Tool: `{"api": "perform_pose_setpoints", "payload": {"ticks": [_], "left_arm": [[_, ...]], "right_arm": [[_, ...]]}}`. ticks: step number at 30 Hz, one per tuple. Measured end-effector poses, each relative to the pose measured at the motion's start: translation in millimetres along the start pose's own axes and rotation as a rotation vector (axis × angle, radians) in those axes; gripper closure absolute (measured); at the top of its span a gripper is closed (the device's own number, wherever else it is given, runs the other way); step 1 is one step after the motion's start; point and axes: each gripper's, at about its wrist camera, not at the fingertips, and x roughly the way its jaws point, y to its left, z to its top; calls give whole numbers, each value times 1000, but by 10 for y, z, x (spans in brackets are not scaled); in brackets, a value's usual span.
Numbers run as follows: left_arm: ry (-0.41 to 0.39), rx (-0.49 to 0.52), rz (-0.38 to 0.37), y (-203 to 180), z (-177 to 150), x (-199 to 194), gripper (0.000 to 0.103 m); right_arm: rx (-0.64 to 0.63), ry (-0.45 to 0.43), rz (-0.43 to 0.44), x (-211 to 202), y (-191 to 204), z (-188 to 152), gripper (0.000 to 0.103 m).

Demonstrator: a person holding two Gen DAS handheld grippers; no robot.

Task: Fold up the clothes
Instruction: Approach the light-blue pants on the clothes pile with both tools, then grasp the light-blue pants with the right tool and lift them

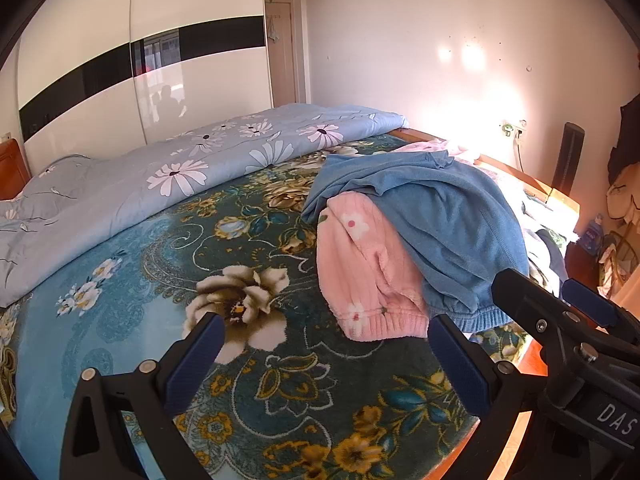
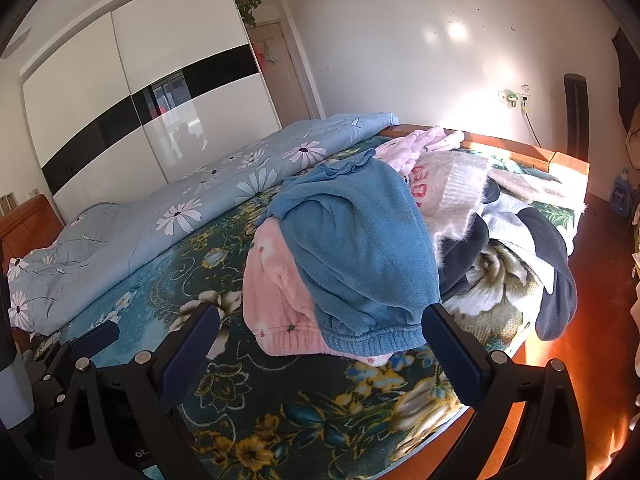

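A blue knit garment lies on top of a pink fleece garment with flowers on the bed; both also show in the right wrist view, the blue one over the pink one. My left gripper is open and empty, just short of the pink hem. My right gripper is open and empty, its jaws on either side of the blue ribbed hem. The right gripper also shows at the right of the left wrist view.
The bed has a teal floral blanket. A folded light-blue daisy quilt lies along the far side. A pile of other clothes lies right of the blue garment. Wooden bed edge, wardrobe and wall beyond.
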Motion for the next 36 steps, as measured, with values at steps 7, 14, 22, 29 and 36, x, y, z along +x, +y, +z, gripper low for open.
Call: {"api": "perform_pose_setpoints", "payload": {"ticks": [7, 14, 22, 29, 36], "left_arm": [[0, 8, -2, -21, -1, 27, 0], [0, -65, -14, 207, -32, 62, 0], [29, -173, -40, 709, -101, 47, 0], [19, -261, -10, 1151, -234, 22, 0], [61, -373, -80, 1399, -363, 10, 0]], "right_arm": [[19, 35, -6, 73, -35, -2, 1], [-34, 40, -13, 157, -22, 66, 1], [-279, -29, -74, 418, 254, 681, 2], [-332, 65, -192, 999, 114, 882, 21], [-265, 132, -174, 1153, 5, 930, 91]]}}
